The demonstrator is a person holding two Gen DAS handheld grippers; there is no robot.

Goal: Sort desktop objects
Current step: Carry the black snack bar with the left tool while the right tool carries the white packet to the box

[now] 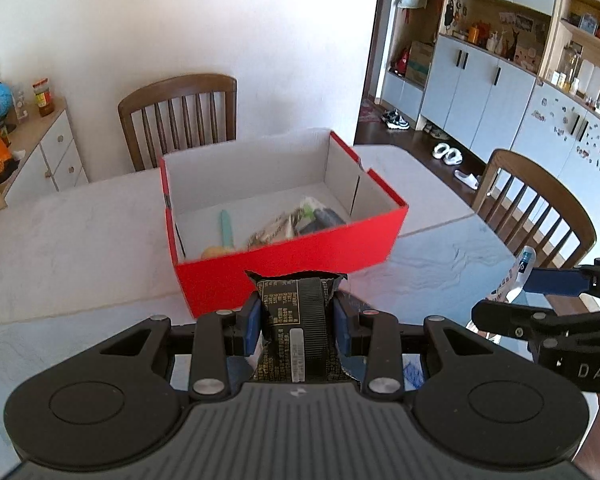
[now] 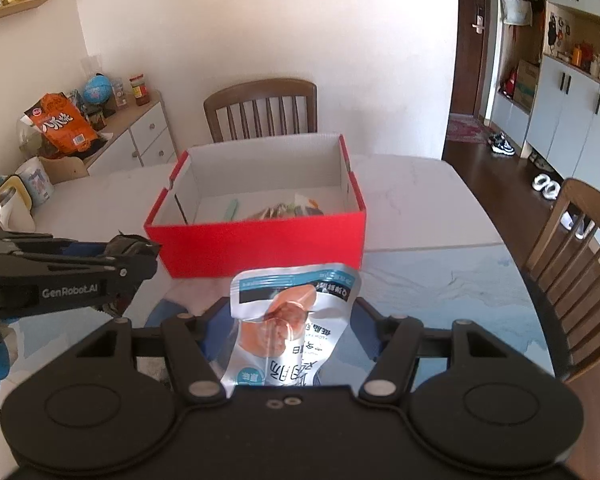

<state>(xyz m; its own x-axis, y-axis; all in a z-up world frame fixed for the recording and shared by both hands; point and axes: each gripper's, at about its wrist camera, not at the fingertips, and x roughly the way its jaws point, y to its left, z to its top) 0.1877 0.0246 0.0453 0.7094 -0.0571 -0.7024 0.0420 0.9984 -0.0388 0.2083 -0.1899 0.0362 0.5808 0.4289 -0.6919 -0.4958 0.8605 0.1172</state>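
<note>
An open red box (image 1: pixel 284 268) with a white inside stands on the white table (image 1: pixel 72 236) and holds several small items. My left gripper (image 1: pixel 296 316) is shut on a black snack packet (image 1: pixel 296 320), just in front of the box's near wall. The box also shows in the right wrist view (image 2: pixel 260 244). My right gripper (image 2: pixel 292 320) is shut on a white and blue snack pouch (image 2: pixel 292 312), held above the table short of the box. The left gripper with its packet shows in the right wrist view (image 2: pixel 134 250), at the box's near left corner.
Wooden chairs stand behind the table (image 1: pixel 180 116) and at its right side (image 1: pixel 540 204). A low white cabinet (image 2: pixel 140 136) with a globe, jars and an orange bag stands at the left wall. Tall cupboards (image 1: pixel 500 80) line the right.
</note>
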